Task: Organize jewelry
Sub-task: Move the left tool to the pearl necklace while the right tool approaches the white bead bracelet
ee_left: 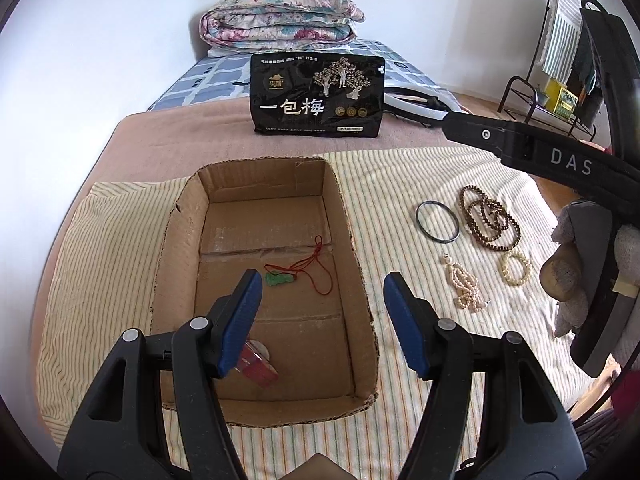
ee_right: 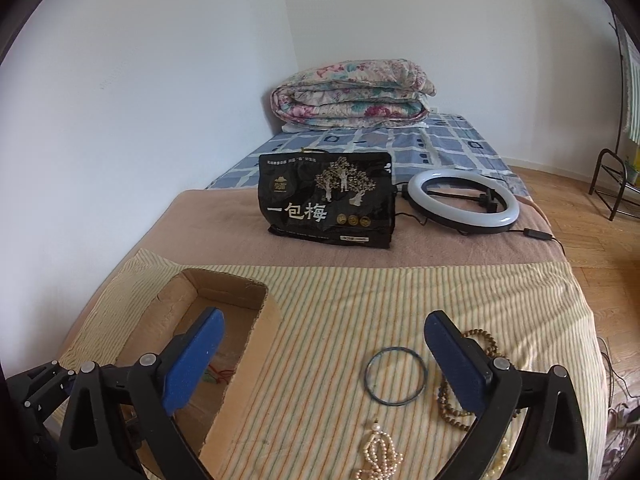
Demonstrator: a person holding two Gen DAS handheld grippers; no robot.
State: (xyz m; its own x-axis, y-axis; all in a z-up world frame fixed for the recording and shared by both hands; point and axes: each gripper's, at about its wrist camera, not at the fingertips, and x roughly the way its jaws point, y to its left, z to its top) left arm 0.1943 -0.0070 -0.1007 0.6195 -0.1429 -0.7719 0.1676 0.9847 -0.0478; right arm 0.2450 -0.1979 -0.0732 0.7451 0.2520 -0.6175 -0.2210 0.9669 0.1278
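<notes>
Left gripper (ee_left: 320, 300) spread, empty, over cardboard box (ee_left: 362, 280) — only its camera shows the green pendant (ee_left: 279, 279) inside.

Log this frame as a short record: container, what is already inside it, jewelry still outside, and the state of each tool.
container: open brown cardboard box on the striped yellow cloth
inside box: green pendant on red cord; small red and clear packet
outside, right of box: thin dark bangle; brown wooden bead strand; cream pearl bracelet; cream pearl necklace
left tool: open, empty, over the box
right tool: open, empty, above the bangle
</notes>
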